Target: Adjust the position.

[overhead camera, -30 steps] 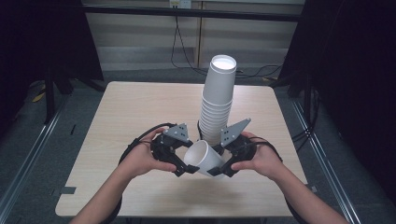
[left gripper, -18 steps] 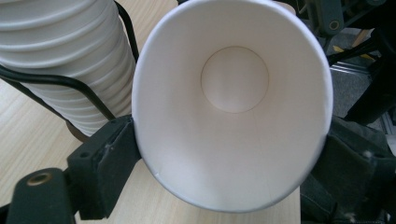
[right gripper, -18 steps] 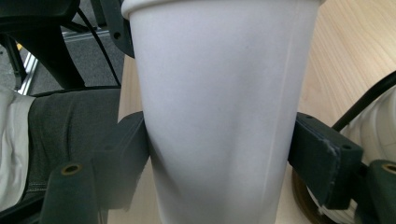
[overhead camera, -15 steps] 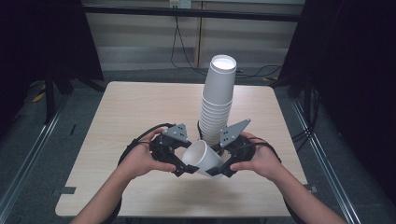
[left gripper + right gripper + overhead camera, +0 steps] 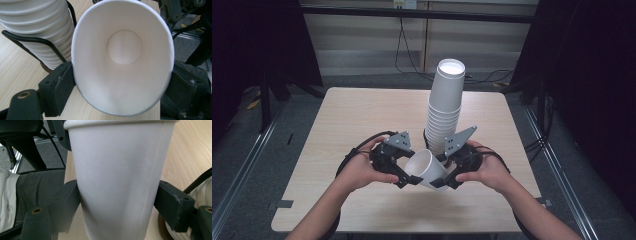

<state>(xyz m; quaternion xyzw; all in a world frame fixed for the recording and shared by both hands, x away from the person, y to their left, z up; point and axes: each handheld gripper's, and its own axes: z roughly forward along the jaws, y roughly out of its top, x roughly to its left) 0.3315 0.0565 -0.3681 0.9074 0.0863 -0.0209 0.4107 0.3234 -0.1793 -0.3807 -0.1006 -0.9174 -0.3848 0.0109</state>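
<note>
A white paper cup (image 5: pixel 424 167) lies on its side in the air just above the table, between my two grippers. My left gripper (image 5: pixel 408 178) has its jaws on either side of the cup's mouth (image 5: pixel 122 62); they have just been closing, and the rim is pressed into an oval. My right gripper (image 5: pixel 445 181) is shut on the cup's body (image 5: pixel 117 182), whose wall is slightly dented at the pads. A tall stack of white cups (image 5: pixel 445 107) stands upright in a black wire holder (image 5: pixel 25 40) right behind the grippers.
The light wooden table (image 5: pixel 357 120) has bare room to the left and in front of the hands. Its edges drop to a dark floor with cables and metal rails (image 5: pixel 242 165) on both sides.
The left gripper's jaws have drawn in on the cup's mouth. Both hands and the cup stay where they were.
</note>
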